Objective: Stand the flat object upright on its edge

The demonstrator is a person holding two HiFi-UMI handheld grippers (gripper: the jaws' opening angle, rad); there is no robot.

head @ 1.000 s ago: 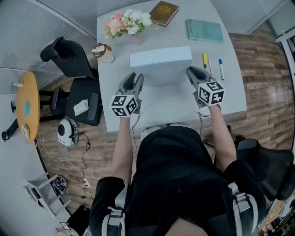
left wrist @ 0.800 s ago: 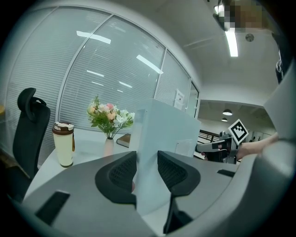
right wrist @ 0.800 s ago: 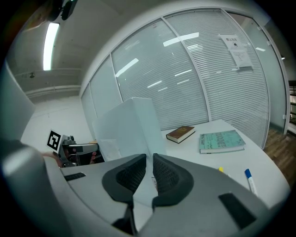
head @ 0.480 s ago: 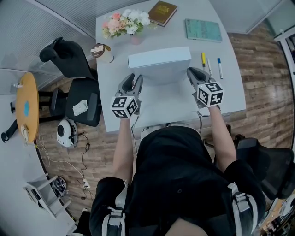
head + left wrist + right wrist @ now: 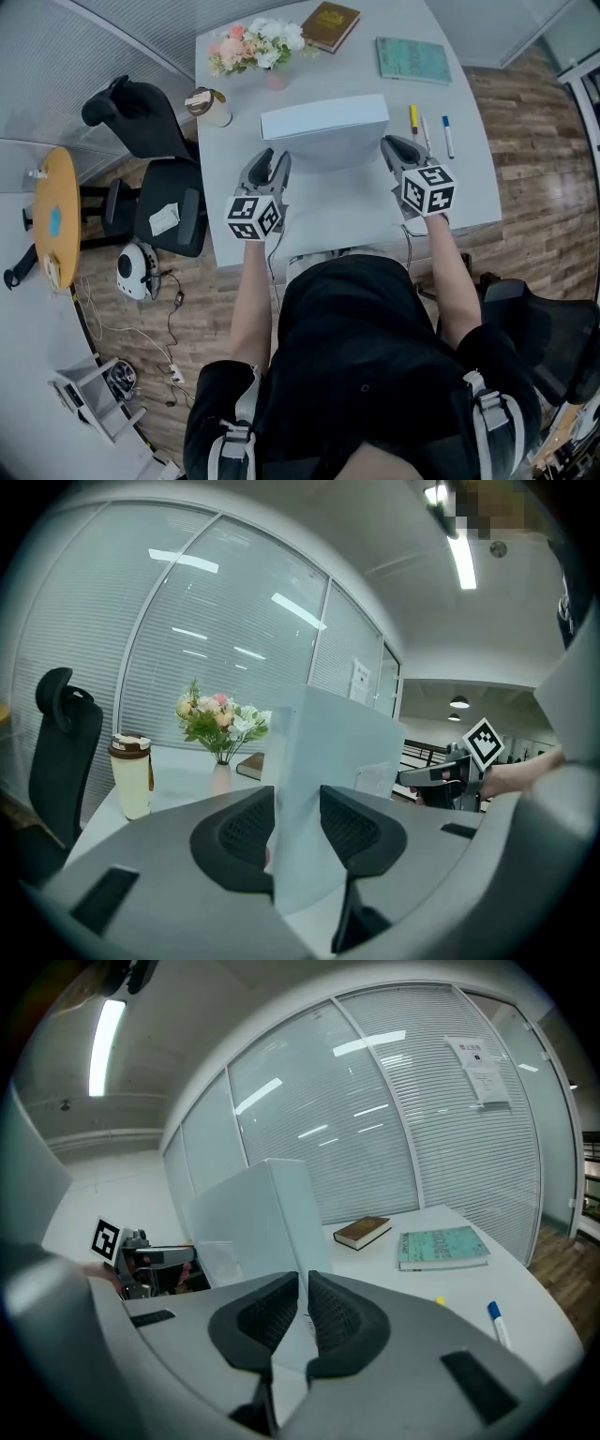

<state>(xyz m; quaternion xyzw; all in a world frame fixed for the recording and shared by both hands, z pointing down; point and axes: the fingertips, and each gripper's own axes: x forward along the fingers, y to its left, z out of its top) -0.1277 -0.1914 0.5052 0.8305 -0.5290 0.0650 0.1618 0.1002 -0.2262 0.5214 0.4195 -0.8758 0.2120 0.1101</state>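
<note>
The white flat box [image 5: 323,117] stands upright on its long edge in the middle of the table [image 5: 469,187]. My left gripper [image 5: 273,155] is at its lower left corner. In the left gripper view the box's end [image 5: 328,761] fills the gap and both pads of the left gripper [image 5: 298,829] lie against its faces, though the jaws are easing open. My right gripper [image 5: 389,142] is at the box's right end. Its jaws [image 5: 303,1312] are closing to a narrow slit with nothing between them, and the box [image 5: 253,1213] rises just beyond.
A vase of flowers [image 5: 258,45], a lidded cup [image 5: 211,106], a brown book [image 5: 333,23] and a teal book [image 5: 415,61] lie behind the box. Pens [image 5: 448,136] lie to its right. Black office chairs [image 5: 159,187] stand left of the table.
The box stays upright and both grippers keep their places at its two ends. Only the view shifts slightly.
</note>
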